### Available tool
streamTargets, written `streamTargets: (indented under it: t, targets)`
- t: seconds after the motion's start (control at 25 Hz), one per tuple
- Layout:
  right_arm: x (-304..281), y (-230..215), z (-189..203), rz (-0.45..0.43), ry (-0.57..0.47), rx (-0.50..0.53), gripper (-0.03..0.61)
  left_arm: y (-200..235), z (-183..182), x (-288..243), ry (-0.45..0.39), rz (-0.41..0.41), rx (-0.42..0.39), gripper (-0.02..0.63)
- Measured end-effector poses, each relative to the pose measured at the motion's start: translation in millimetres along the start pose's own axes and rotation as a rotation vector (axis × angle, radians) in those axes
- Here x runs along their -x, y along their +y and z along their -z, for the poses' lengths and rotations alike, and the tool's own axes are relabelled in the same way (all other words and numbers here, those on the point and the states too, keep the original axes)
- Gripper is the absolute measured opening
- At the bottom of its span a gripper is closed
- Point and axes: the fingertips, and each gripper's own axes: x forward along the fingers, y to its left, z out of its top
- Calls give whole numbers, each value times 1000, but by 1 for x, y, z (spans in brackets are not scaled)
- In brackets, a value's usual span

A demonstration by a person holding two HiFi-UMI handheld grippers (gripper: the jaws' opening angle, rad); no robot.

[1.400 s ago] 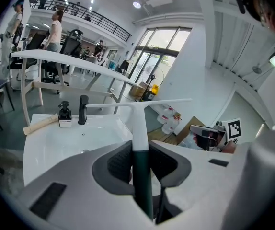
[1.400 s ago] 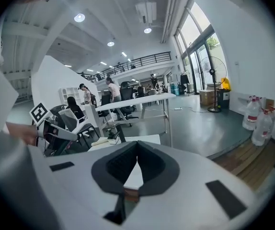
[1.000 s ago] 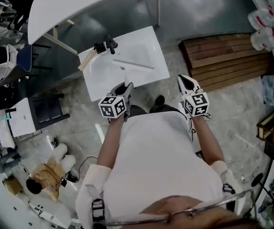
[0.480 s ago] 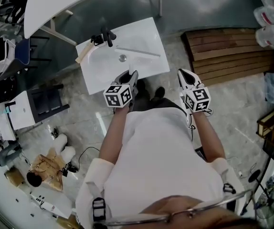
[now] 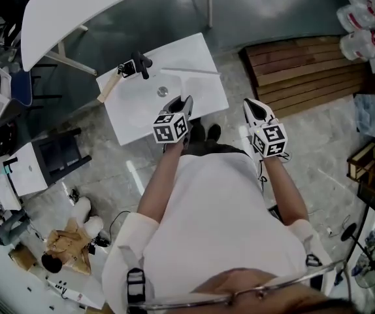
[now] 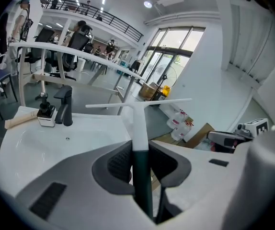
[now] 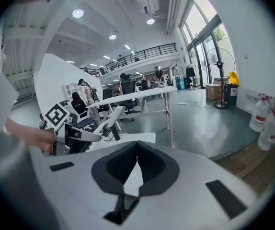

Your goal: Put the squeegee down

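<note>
Pale stone flooring surrounds a white sink unit [image 5: 132, 113] standing free in an open workshop, with a wooden pallet [image 5: 302, 77] off to its right in the head view. From there the left gripper [image 5: 182, 104] reaches over the sink unit's near edge, and the squeegee [image 5: 189, 71] it carries shows as a thin white bar hanging over the far right part of the top, right of the black faucet [image 5: 142, 63]. The right gripper [image 5: 255, 112] hovers off the sink unit's right side, over the floor. In the left gripper view the jaws are clamped on the squeegee's dark green handle, low on its length; the white neck rises straight out of the pads to the long blade, which lies roughly level and, as far as can be told, is in the air, not touching the surface. The basin and faucet lie to the blade's left. In the right gripper view the pads meet at their tips with nothing between them, so that claw is closed and empty, and the left gripper with the squeegee shows at the left. The step in hand appears to be carrying the tool to its resting place; the release has not yet happened. The next move calls for lowering the blade until it rests flat on the sink top, then parting the left jaws to free the handle.
</note>
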Motion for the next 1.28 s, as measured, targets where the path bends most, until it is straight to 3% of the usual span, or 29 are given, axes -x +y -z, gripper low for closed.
streamTargets:
  t: [0.2, 0.56, 0.76, 1.04, 1.28]
  targets:
    - [-15, -6, -8, 29, 24, 7, 6, 22, 1, -40, 15, -21, 60, 87]
    - [-31, -22, -13, 74, 78, -6, 6, 70, 9, -102, 37, -130, 178, 87]
    - [-42, -27, -10, 90, 109, -17, 6, 89, 15, -131, 70, -166, 196, 87]
    - [-50, -32, -6, 110, 143, -34, 6, 111, 24, -165, 109, -207, 287, 87]
    - [-50, -37, -7, 136, 159, -46, 6, 112, 29, -184, 146, -239, 299, 87]
